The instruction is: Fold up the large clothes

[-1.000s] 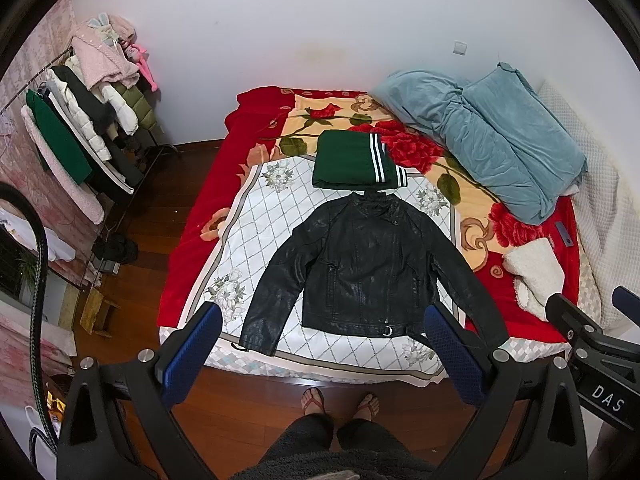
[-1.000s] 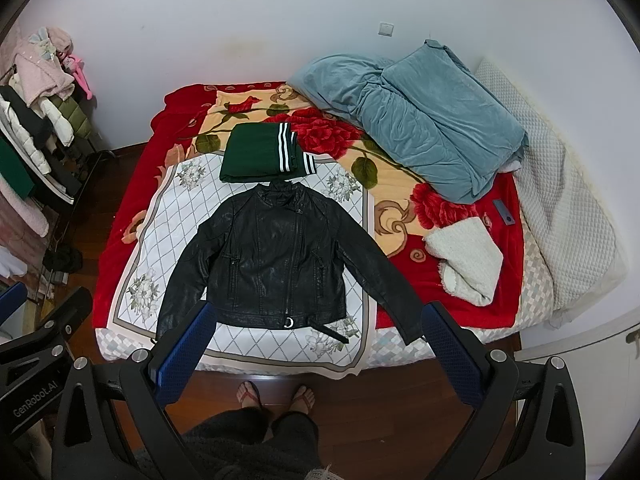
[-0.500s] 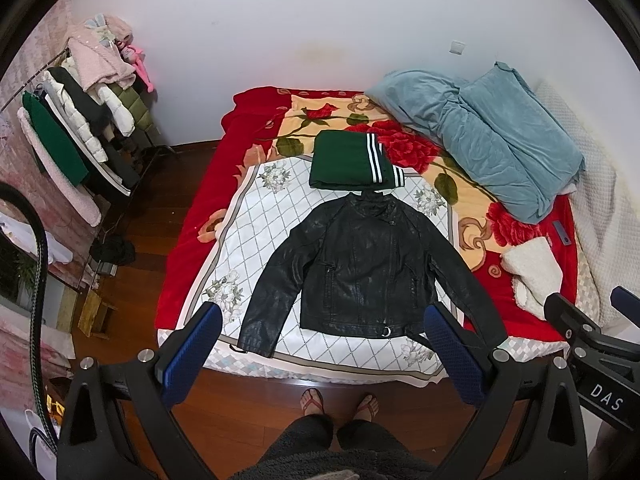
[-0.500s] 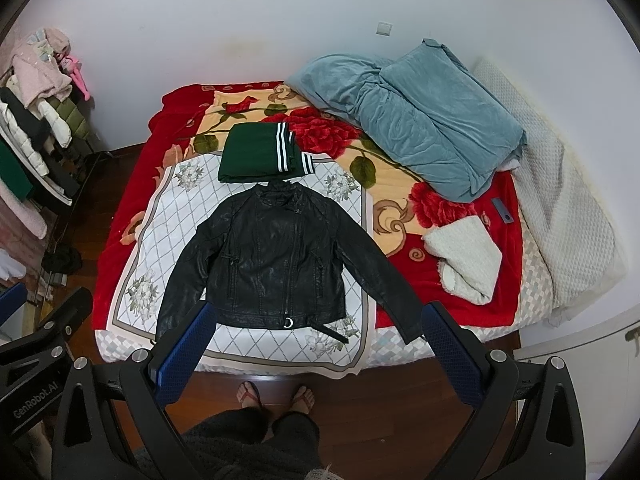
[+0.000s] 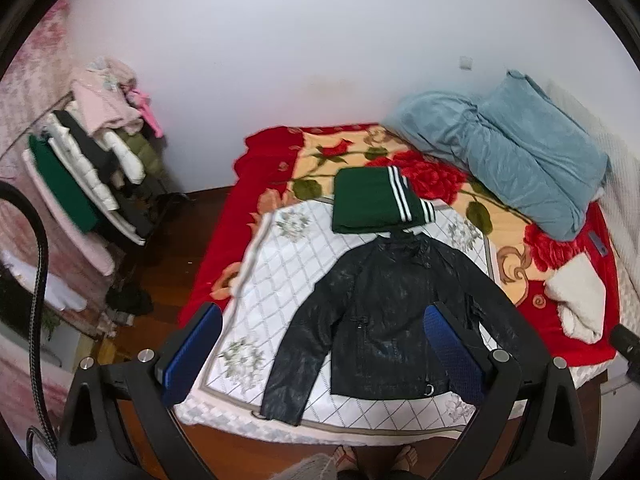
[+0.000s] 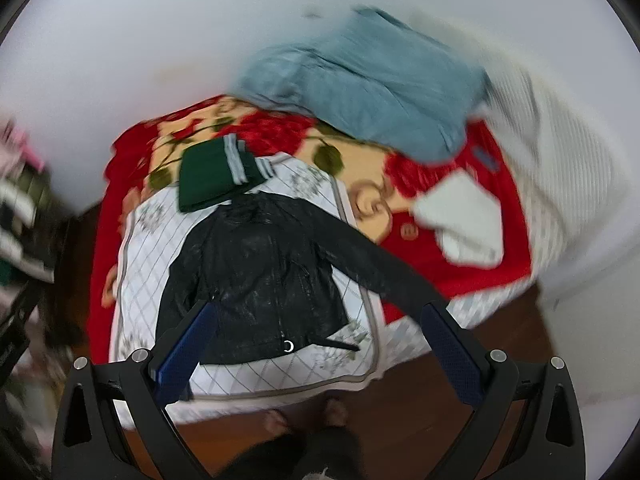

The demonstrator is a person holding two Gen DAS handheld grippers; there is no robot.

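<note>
A black leather jacket point(image 5: 384, 312) lies flat, front up, sleeves spread, on a white diamond-pattern sheet point(image 5: 280, 264) at the near end of the bed. It also shows in the right wrist view point(image 6: 264, 272), which is blurred. A folded green garment with white stripes point(image 5: 372, 200) lies just beyond the collar, also seen in the right wrist view point(image 6: 216, 176). My left gripper point(image 5: 324, 356) is open and empty, above the jacket's left sleeve and hem. My right gripper point(image 6: 316, 352) is open and empty, above the hem and right sleeve.
A red floral blanket point(image 5: 272, 160) covers the bed. A teal duvet point(image 5: 512, 148) is heaped at the far right, with a white towel point(image 5: 580, 300) near the right edge. A clothes rack point(image 5: 88, 168) stands at the left. The person's feet point(image 5: 376, 460) are on the wooden floor.
Both grippers have moved forward and down toward the bed, so the jacket now looks larger. The right wrist view has tilted and blurred. The jacket has not moved.
</note>
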